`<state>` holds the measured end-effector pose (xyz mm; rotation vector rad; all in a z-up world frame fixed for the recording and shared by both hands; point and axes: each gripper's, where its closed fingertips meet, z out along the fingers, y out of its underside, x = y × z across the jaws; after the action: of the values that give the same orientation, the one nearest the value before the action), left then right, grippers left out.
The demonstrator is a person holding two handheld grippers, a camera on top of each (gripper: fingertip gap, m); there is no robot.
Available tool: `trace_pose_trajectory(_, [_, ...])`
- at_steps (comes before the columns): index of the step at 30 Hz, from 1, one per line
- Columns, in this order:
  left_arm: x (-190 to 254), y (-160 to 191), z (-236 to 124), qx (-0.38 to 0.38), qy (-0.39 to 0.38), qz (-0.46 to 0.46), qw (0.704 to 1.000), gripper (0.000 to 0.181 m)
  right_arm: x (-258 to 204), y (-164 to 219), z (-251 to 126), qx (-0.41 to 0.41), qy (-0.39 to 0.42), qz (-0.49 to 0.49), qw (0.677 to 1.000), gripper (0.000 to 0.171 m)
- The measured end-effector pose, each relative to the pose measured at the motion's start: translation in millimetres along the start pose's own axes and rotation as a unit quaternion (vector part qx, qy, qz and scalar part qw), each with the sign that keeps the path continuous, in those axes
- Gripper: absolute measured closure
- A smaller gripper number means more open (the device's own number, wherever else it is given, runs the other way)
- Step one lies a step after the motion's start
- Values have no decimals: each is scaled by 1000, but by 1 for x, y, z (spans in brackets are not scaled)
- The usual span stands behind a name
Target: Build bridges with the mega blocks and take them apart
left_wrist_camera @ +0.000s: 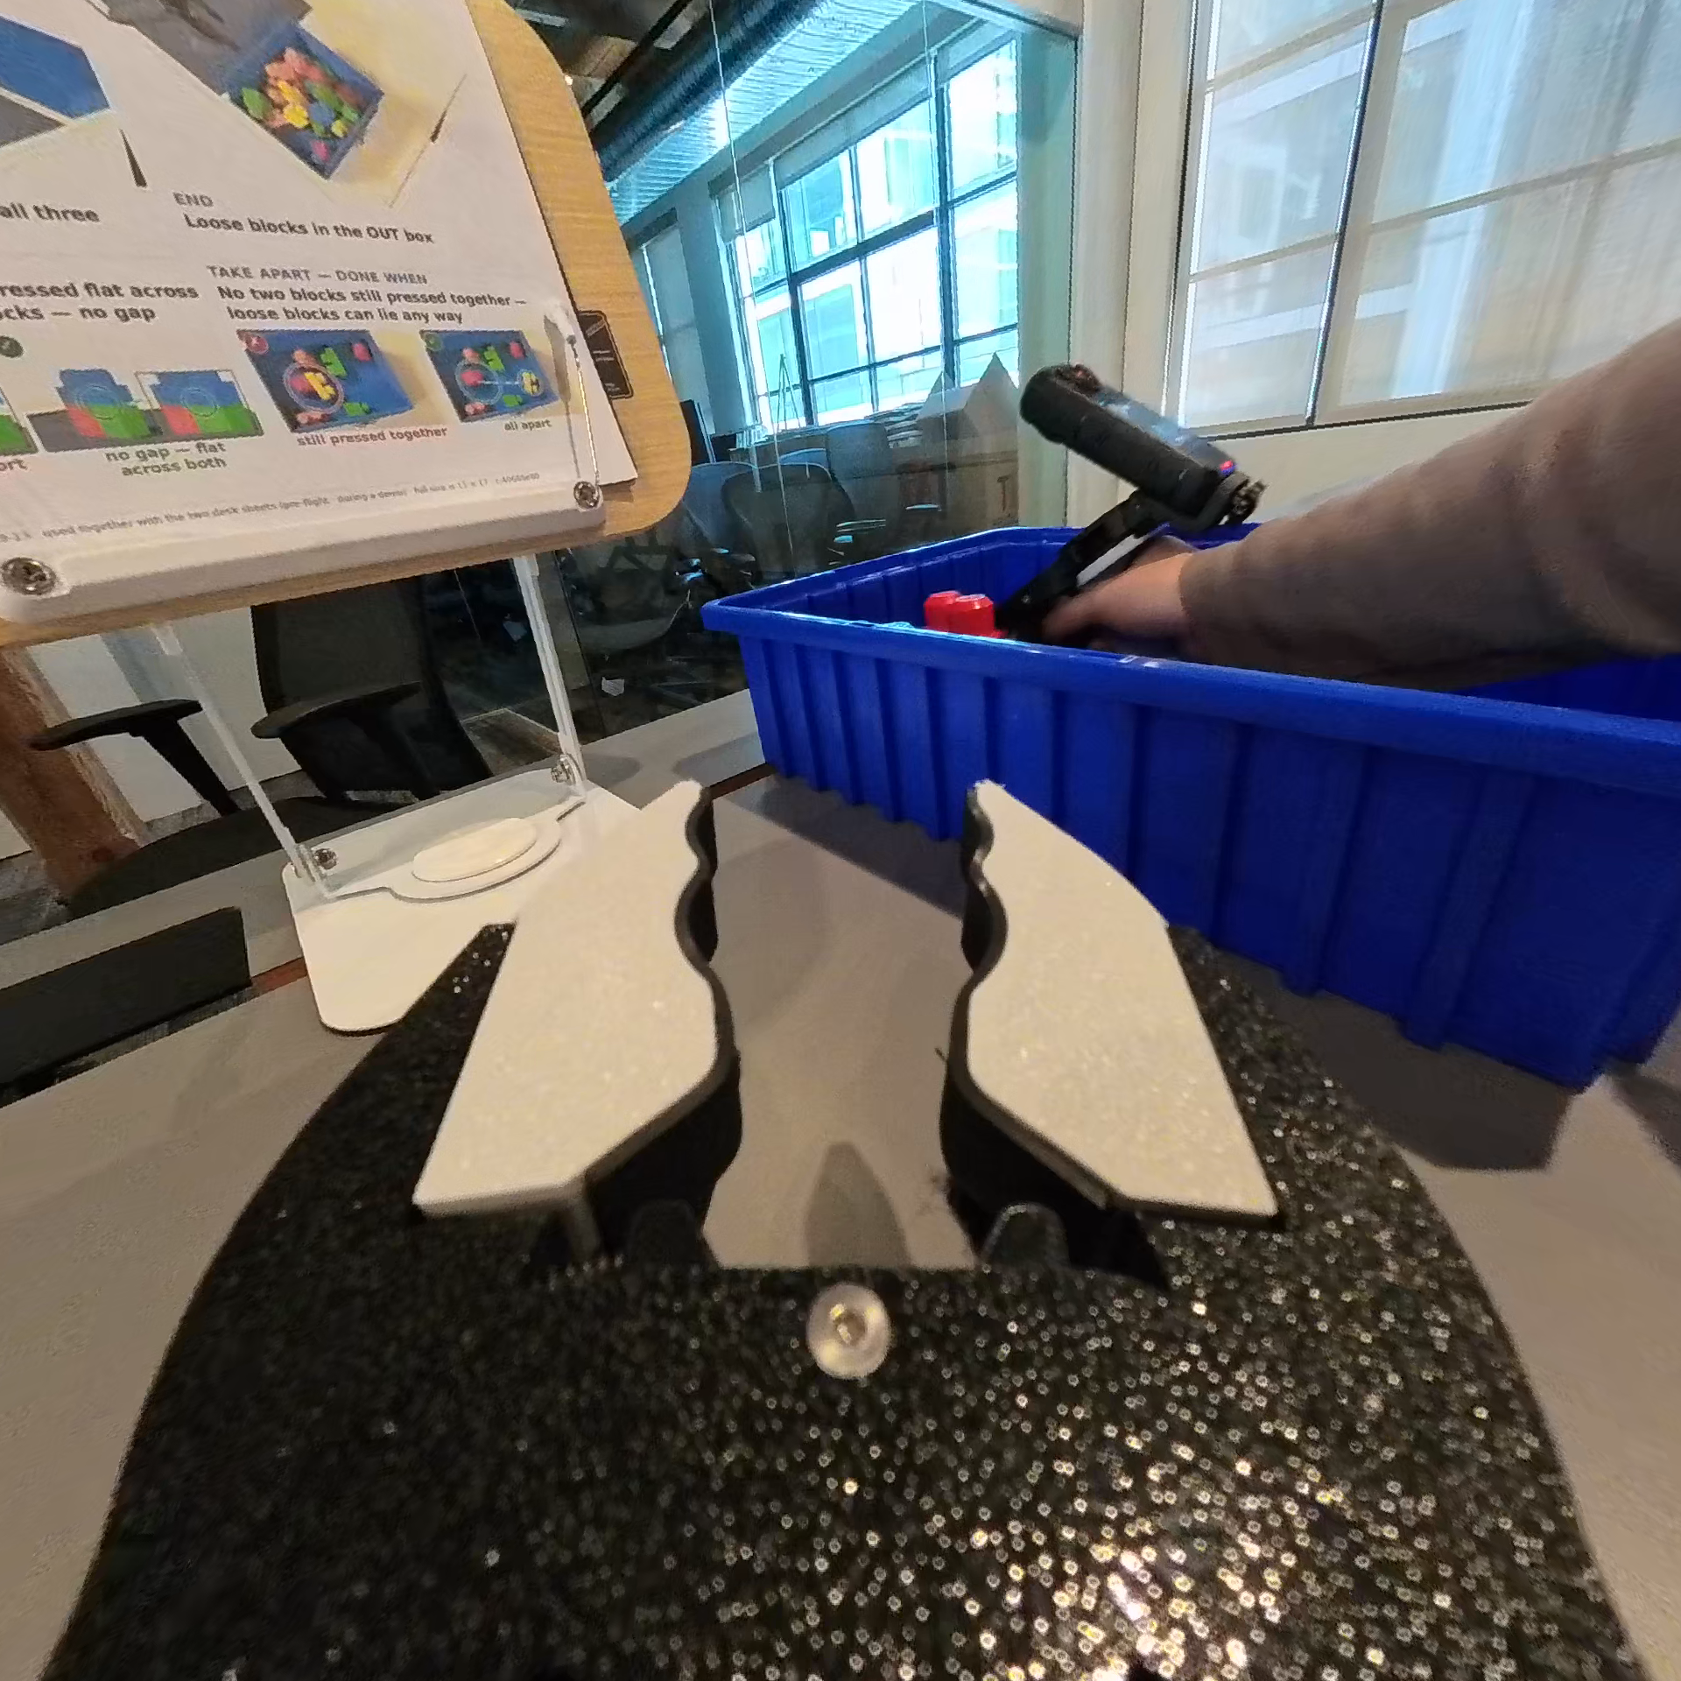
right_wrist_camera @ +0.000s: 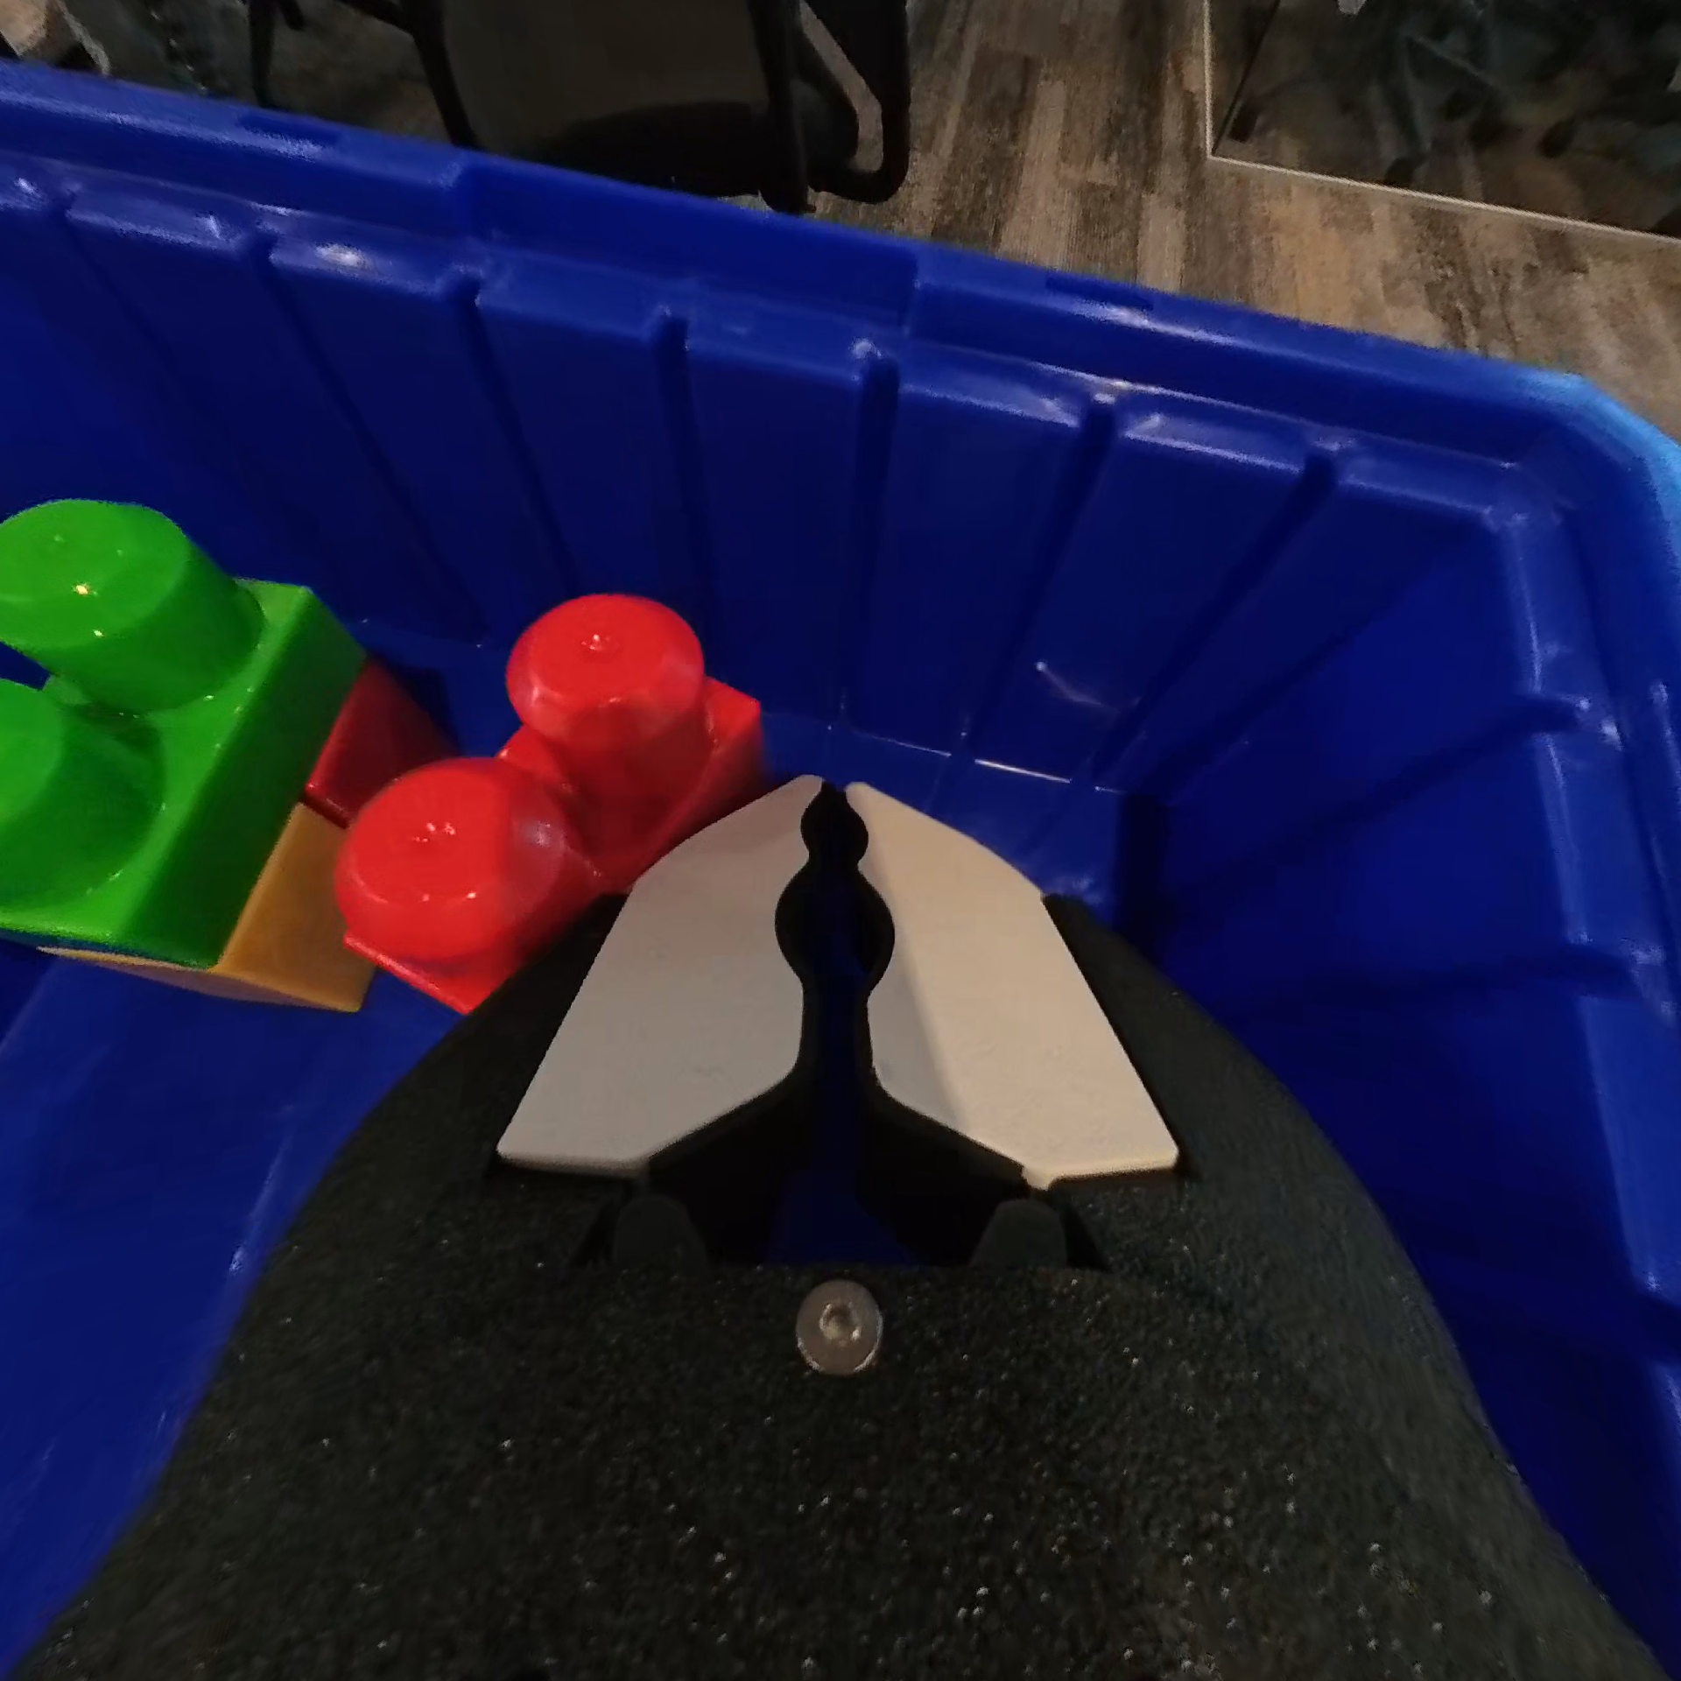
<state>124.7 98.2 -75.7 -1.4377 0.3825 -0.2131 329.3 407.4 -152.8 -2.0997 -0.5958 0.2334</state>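
Note:
My left gripper [left_wrist_camera: 837, 800] is open and empty, low over the grey table, just left of a blue bin [left_wrist_camera: 1273, 819]. My right gripper [right_wrist_camera: 832, 791] is shut on nothing, inside the blue bin [right_wrist_camera: 1001, 509] near its far right corner. A red two-stud block [right_wrist_camera: 537, 800] lies just left of its fingertips. Farther left, a green block [right_wrist_camera: 155, 737] sits on an orange block [right_wrist_camera: 300, 928], with another red block [right_wrist_camera: 373, 737] behind. In the left wrist view the right gripper [left_wrist_camera: 1046, 600] and a person's hand reach into the bin beside a red block [left_wrist_camera: 960, 614].
A white instruction board [left_wrist_camera: 300, 273] on a clear stand with a white base [left_wrist_camera: 437, 891] stands on the table, left of the bin. Office chairs and glass walls lie beyond the table's far edge. Spacing between my two grippers at the tips: around 40 centimetres. My right gripper is the nearer one to the green block [right_wrist_camera: 155, 737]: about 11 centimetres, against 30 centimetres.

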Motion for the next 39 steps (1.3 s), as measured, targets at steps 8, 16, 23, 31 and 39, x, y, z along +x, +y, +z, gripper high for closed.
trace_pose_trajectory(8, [0,1,1,-3,2,-1,1000,131,-3,0,7,3,-17,3,1000,170])
trace_pose_trajectory(16, [1,1,1,-4,4,0,1000,132,-4,-5,12,12,-27,-6,1000,171])
trace_pose_trajectory(23, [1,2,1,-5,5,1,1000,132,-11,-12,15,30,-52,-45,997,170])
trace_pose_trajectory(31, [1,2,2,-6,5,-1,1000,133,-15,-11,13,28,-57,-45,997,170])
trace_pose_trajectory(39, [-4,1,1,-1,-4,-11,1000,133,-21,-56,-48,64,1,-79,995,171])
